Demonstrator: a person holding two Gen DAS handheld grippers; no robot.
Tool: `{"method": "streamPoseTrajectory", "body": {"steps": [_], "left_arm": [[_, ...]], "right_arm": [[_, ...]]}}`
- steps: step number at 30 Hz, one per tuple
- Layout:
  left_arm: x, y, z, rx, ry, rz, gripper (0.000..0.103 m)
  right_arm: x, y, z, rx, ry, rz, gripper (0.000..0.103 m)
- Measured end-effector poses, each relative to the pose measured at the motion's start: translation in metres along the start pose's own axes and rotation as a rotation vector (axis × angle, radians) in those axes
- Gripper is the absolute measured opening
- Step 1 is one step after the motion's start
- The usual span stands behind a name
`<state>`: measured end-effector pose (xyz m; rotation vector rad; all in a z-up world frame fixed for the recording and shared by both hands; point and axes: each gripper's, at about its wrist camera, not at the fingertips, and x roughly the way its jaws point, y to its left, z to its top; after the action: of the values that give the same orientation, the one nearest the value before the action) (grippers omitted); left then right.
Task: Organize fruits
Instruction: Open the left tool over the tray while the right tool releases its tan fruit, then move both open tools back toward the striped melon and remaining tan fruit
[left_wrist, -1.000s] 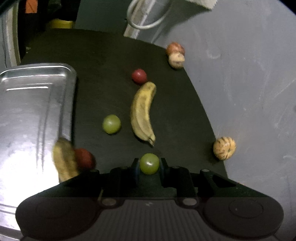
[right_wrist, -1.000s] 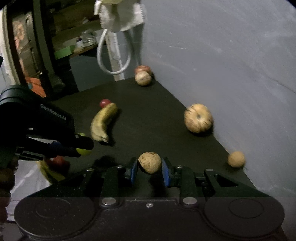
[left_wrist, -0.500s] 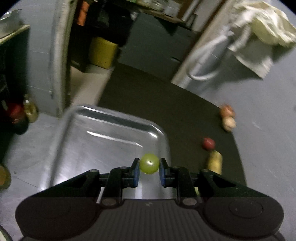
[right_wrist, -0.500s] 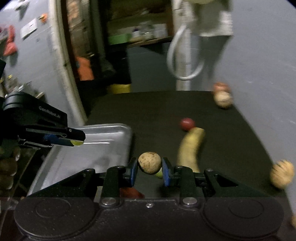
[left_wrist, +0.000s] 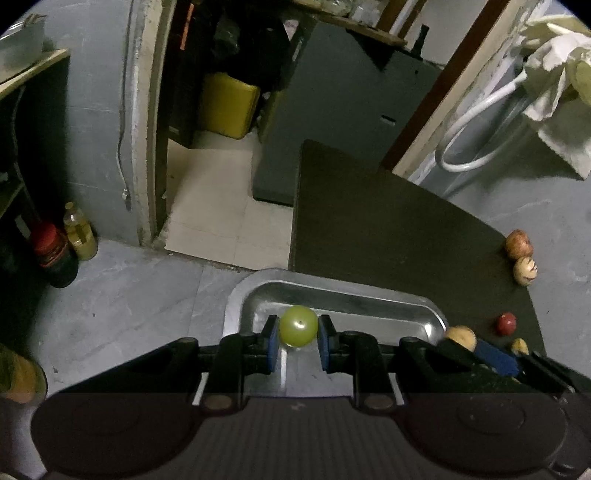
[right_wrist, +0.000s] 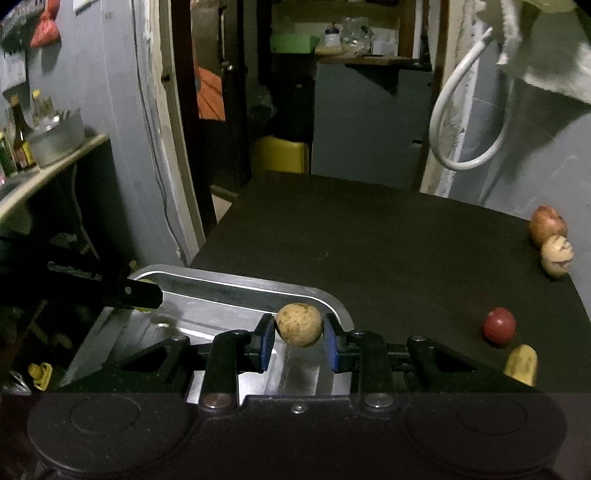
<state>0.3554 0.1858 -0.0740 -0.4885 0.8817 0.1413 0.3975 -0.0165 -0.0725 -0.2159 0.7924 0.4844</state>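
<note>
My left gripper (left_wrist: 297, 341) is shut on a green round fruit (left_wrist: 298, 326) and holds it above the far end of a metal tray (left_wrist: 332, 295). My right gripper (right_wrist: 298, 338) is shut on a brown round fruit (right_wrist: 298, 325) above the tray's (right_wrist: 229, 286) right side. The brown fruit also shows in the left wrist view (left_wrist: 461, 336). The left gripper's finger (right_wrist: 142, 293) shows in the right wrist view over the tray's left end. On the black mat (right_wrist: 369, 240) lie a red fruit (right_wrist: 499, 326), a banana tip (right_wrist: 521, 363) and two pale round fruits (right_wrist: 552, 240).
The tray sits at the mat's left edge, beside a grey floor (left_wrist: 129, 295). Bottles (left_wrist: 64, 243) stand by a shelf at left. A doorway with a yellow box (left_wrist: 227, 105) lies beyond. A white hose (right_wrist: 465, 110) and a cloth hang on the right wall.
Both grippers have swung left from the mat to above the tray, each still holding its fruit. The banana and loose fruits have slid to the right edge of view.
</note>
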Motion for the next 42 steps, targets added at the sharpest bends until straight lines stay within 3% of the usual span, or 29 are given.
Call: {"method": "streamPoseTrajectory", "body": {"steps": [13, 20, 24, 31, 35, 42], "left_arm": [[0.019, 0.004, 0.006, 0.017, 0.047, -0.013, 0.025], [0.009, 0.010, 0.005, -0.043, 0.048, -0.036, 0.039], [-0.007, 0.009, 0.003, -0.076, 0.048, -0.071, 0.047], [-0.054, 0.000, -0.009, -0.082, -0.016, -0.102, 0.084], [-0.081, -0.010, -0.018, -0.041, -0.027, -0.097, 0.098], [-0.121, -0.021, -0.043, 0.025, -0.049, -0.063, 0.102]], "right_arm": [[0.025, 0.012, 0.000, -0.025, 0.085, -0.037, 0.033], [0.002, 0.005, -0.002, -0.001, 0.046, -0.046, 0.047], [-0.027, -0.005, -0.002, 0.040, -0.015, -0.030, 0.061], [-0.086, -0.017, -0.009, 0.094, -0.093, -0.014, 0.084], [-0.119, -0.022, -0.017, 0.103, -0.117, -0.020, 0.094], [-0.171, -0.033, -0.043, 0.150, -0.156, -0.042, 0.102]]}}
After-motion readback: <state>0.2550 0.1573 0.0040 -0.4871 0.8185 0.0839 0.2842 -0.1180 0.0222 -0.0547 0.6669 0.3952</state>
